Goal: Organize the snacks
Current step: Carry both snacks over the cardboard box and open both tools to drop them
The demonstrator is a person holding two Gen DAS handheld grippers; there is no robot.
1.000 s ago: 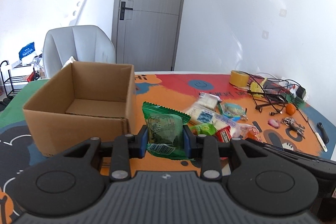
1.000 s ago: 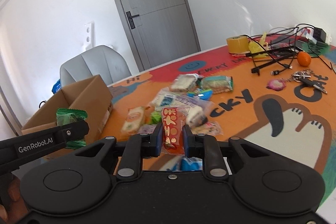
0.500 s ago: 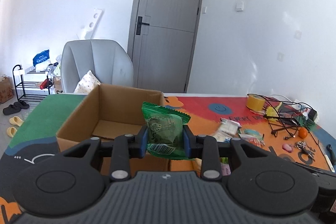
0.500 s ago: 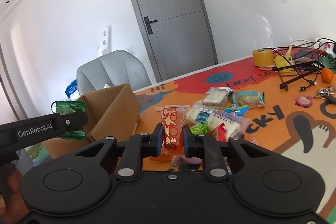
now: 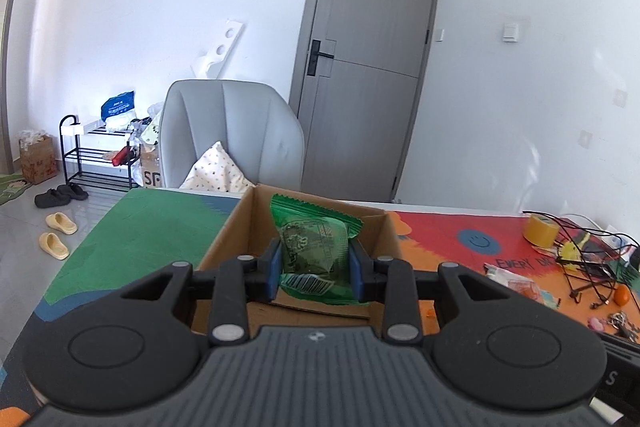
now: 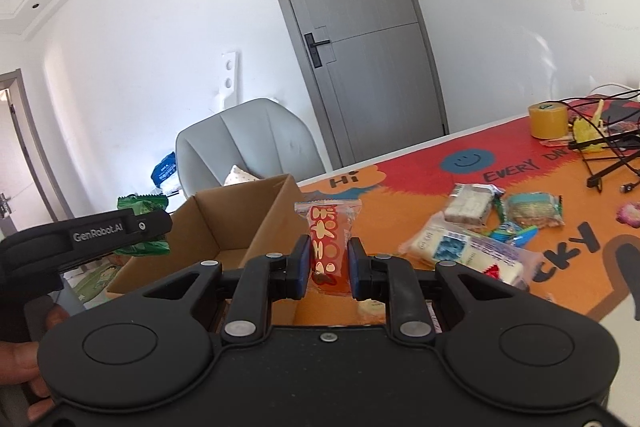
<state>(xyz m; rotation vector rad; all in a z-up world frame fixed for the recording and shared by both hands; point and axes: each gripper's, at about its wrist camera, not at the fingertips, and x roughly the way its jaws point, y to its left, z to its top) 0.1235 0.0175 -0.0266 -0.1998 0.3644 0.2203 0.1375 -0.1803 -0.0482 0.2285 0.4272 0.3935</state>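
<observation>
My left gripper (image 5: 316, 269) is shut on a green snack packet (image 5: 314, 247), held upright over the open cardboard box (image 5: 224, 241). In the right wrist view that same left gripper (image 6: 132, 233) shows at the left with the green snack packet (image 6: 140, 205), beside the cardboard box (image 6: 240, 223). My right gripper (image 6: 329, 269) is shut on a red and orange snack packet (image 6: 328, 239), just right of the box's near corner. Several wrapped snacks (image 6: 472, 247) lie loose on the colourful table mat (image 6: 420, 171).
A grey chair (image 5: 232, 139) with a spotted cushion (image 5: 218, 175) stands behind the table. A roll of yellow tape (image 6: 548, 119), tangled black cables (image 6: 608, 155), an orange fruit (image 5: 622, 294) and keys sit at the far right. A shoe rack (image 5: 96, 155) stands on the floor at left.
Both grippers have swung left and risen a little, each keeping its packet. The green packet went from beside the box to over its opening. The red packet has neared the box's corner.
</observation>
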